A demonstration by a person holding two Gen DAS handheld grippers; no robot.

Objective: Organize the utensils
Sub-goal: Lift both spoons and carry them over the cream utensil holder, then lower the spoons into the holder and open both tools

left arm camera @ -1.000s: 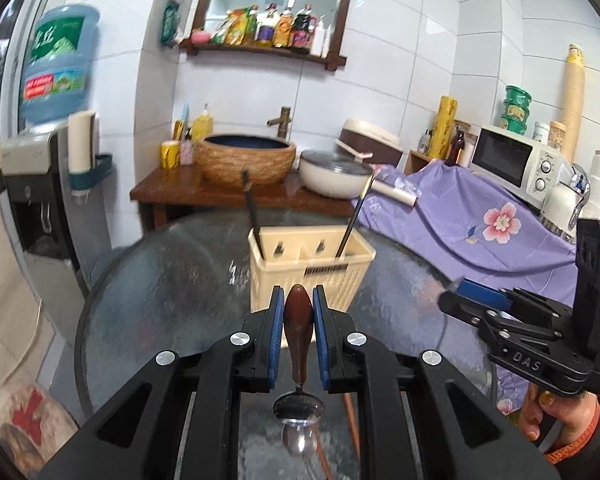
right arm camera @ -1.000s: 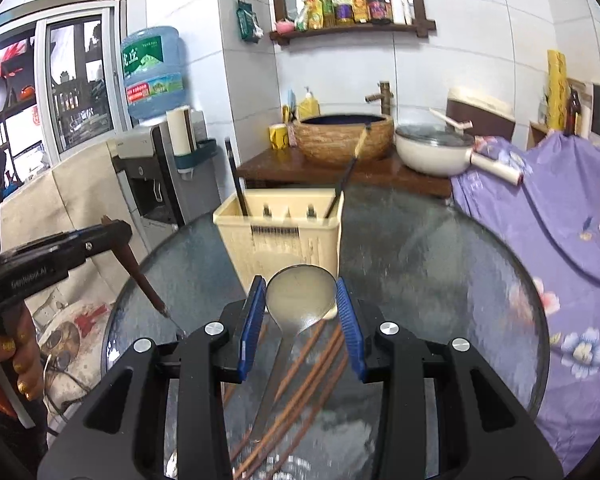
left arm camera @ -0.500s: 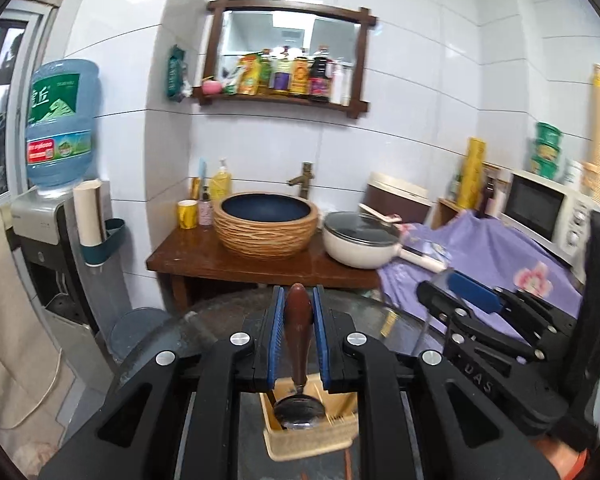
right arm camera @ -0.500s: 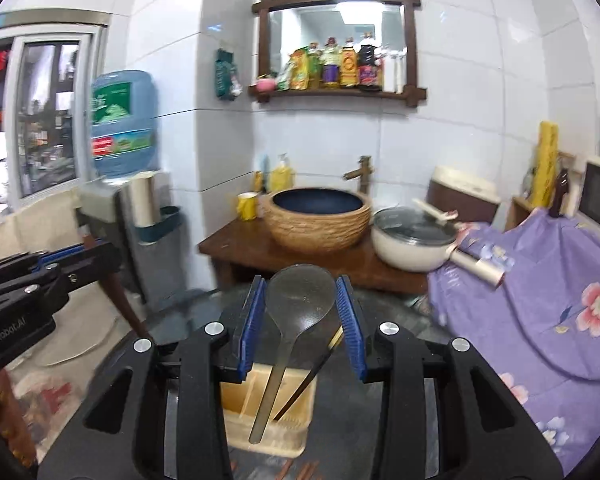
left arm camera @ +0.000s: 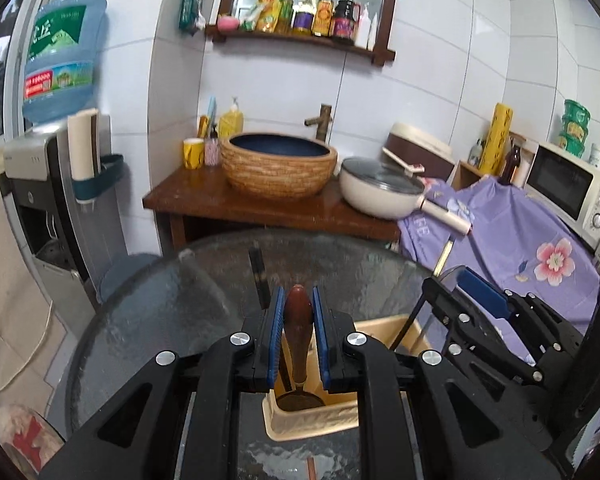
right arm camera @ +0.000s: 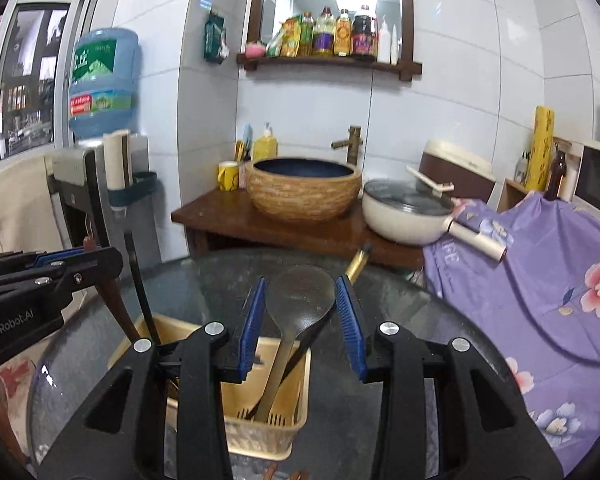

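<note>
One round glass table [left arm camera: 160,320] fronts a white-tiled wall [left arm camera: 440,100].

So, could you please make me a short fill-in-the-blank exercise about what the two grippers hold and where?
1. The left gripper is shut on a spoon with a ____ wooden handle.
2. The right gripper holds a grey ____ by its bowl.
3. Both utensils hang over the beige ____.
4. The basket stands on a round ____ table.

Missing words: brown; ladle; basket; glass
</note>
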